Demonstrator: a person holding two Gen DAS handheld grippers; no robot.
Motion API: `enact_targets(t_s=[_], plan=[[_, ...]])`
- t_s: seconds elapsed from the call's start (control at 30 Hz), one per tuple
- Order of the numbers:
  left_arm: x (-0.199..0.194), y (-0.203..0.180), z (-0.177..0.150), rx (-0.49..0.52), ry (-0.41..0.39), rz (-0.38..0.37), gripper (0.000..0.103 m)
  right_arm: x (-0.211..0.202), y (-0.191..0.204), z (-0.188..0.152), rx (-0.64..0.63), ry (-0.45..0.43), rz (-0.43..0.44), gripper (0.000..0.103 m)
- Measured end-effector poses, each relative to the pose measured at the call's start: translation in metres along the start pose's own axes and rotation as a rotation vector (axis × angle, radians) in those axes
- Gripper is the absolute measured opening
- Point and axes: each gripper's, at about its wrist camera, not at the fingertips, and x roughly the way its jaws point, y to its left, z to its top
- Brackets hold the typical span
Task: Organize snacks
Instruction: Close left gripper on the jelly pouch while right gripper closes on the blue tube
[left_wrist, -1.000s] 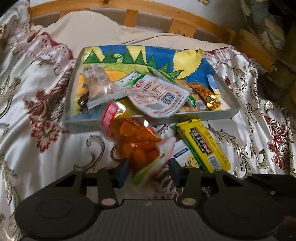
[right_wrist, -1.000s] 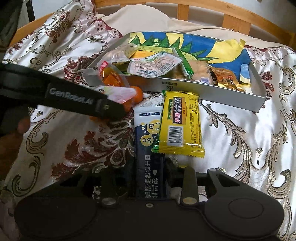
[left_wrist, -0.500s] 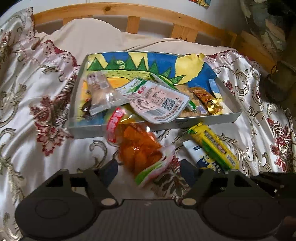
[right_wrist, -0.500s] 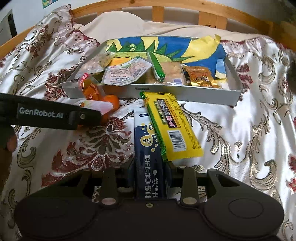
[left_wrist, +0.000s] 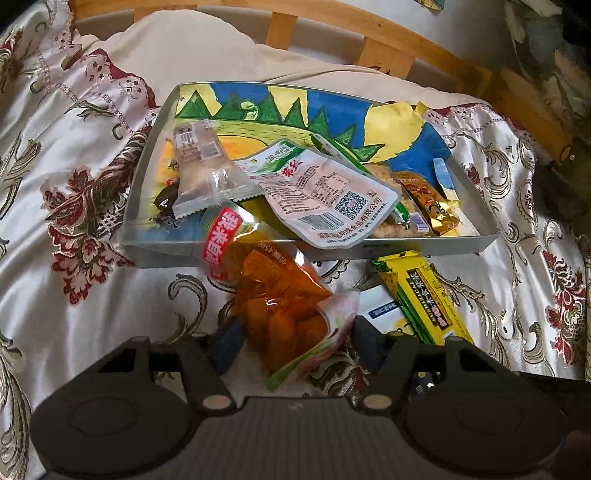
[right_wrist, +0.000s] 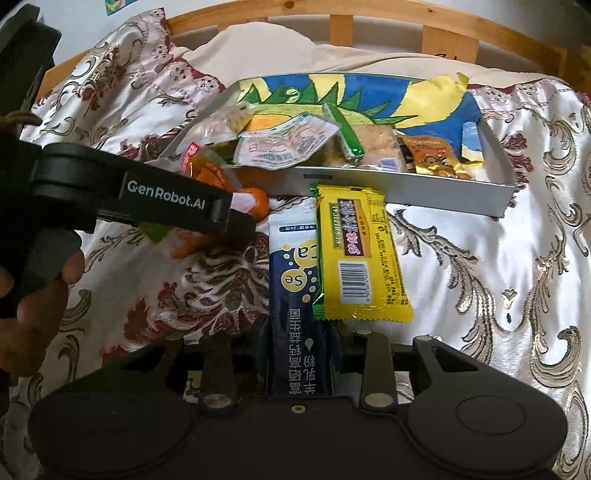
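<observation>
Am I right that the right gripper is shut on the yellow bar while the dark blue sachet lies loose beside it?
Not quite: the right wrist view shows the right gripper shut on the dark blue sachet, and the yellow bar lies loose beside it.

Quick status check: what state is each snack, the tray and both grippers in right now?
Left gripper: open, straddling orange snack bag.
Orange snack bag: leaning on tray wall.
Right gripper: shut on navy stick sachet.
Yellow wafer bar: overlapping sachet.
Painted grey tray: holding several packets.
</observation>
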Motion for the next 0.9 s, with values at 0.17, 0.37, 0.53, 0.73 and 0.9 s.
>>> enact_targets(t_s=[0.17,0.37,0.53,0.73,0.9], plan=[[-0.008,-0.003,-0.007,0.017,0.001,-0.003,0.067,0.0,-0.001,0.001,0.009,0.015,0.008,0.036],[-0.029,-0.007,-0.024,0.007,0.047,0.028,0.066,-0.005,0.001,-0.003,-0.004,0.039,0.026,0.036],[-0.032,-0.014,-0.034,0.024,0.077,0.055,0.067,-0.002,0.001,-0.003,-0.009,0.043,0.027,0.039],[-0.024,-0.007,-0.032,-0.02,0.115,0.039,0.079,0.001,0.002,-0.004,-0.033,0.043,0.006,0.043],[-0.021,-0.002,-0.028,-0.075,0.129,0.02,0.086,0.003,0.003,-0.004,-0.031,0.047,0.004,0.046]])
